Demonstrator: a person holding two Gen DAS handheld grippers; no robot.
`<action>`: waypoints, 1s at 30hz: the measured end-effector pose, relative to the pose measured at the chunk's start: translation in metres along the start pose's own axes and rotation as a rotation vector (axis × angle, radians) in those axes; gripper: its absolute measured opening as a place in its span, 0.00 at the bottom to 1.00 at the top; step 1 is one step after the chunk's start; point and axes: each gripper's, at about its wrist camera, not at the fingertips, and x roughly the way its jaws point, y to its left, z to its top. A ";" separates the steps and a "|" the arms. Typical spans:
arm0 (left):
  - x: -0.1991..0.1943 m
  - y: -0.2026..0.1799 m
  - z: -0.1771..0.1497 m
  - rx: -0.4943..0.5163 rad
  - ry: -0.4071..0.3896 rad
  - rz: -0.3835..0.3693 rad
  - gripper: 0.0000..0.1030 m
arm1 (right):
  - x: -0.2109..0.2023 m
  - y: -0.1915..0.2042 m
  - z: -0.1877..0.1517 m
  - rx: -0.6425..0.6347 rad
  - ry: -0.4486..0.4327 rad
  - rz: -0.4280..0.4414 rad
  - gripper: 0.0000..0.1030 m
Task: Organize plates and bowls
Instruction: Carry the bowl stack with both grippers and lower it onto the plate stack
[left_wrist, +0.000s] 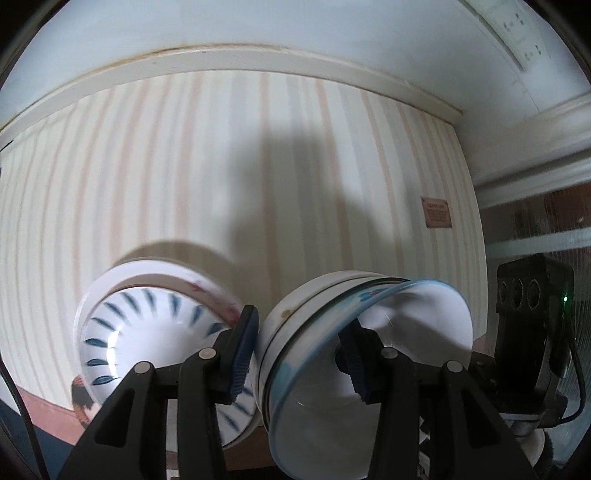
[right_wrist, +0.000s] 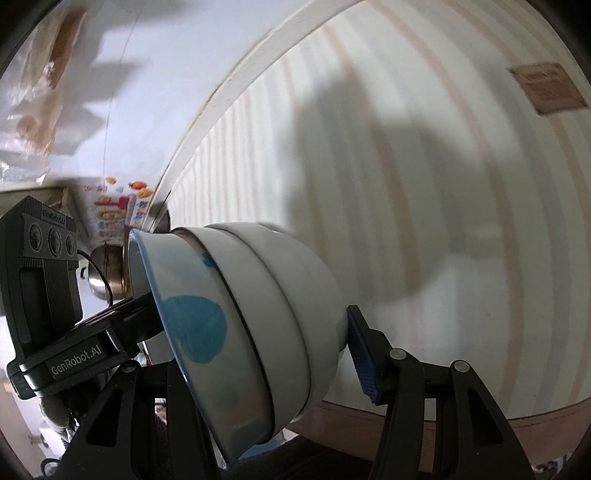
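Observation:
A stack of nested white bowls (left_wrist: 295, 314), the innermost with a blue rim, hangs tilted above the striped table (left_wrist: 221, 166). My left gripper (left_wrist: 299, 354) is shut on its wall, one pad outside and one pad inside. In the right wrist view the same bowl stack (right_wrist: 288, 280) lies on its side, mouth facing left. My right gripper (right_wrist: 273, 343) closes on it: the right pad (right_wrist: 364, 354) touches the outer base, and the other finger is hidden behind the bowls. A second stack, topped by a blue-dashed bowl (left_wrist: 147, 325), rests near the table's front left edge.
A brown label (left_wrist: 437, 213) lies on the striped cloth at the right. White wall with sockets (left_wrist: 517, 37) rises behind the table. The left gripper's black body (right_wrist: 44, 277) sits close beside the bowls. Beyond the table's edge stand a metal pot (right_wrist: 103, 273) and a colourful poster (right_wrist: 118, 210).

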 end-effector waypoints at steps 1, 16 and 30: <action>-0.005 0.008 -0.001 -0.014 -0.007 0.006 0.40 | 0.003 0.006 0.000 -0.010 0.012 0.005 0.55; -0.028 0.097 -0.027 -0.260 -0.060 0.048 0.40 | 0.084 0.080 -0.002 -0.161 0.204 0.021 0.55; -0.007 0.139 -0.038 -0.367 -0.047 0.064 0.41 | 0.154 0.103 -0.002 -0.209 0.296 -0.023 0.55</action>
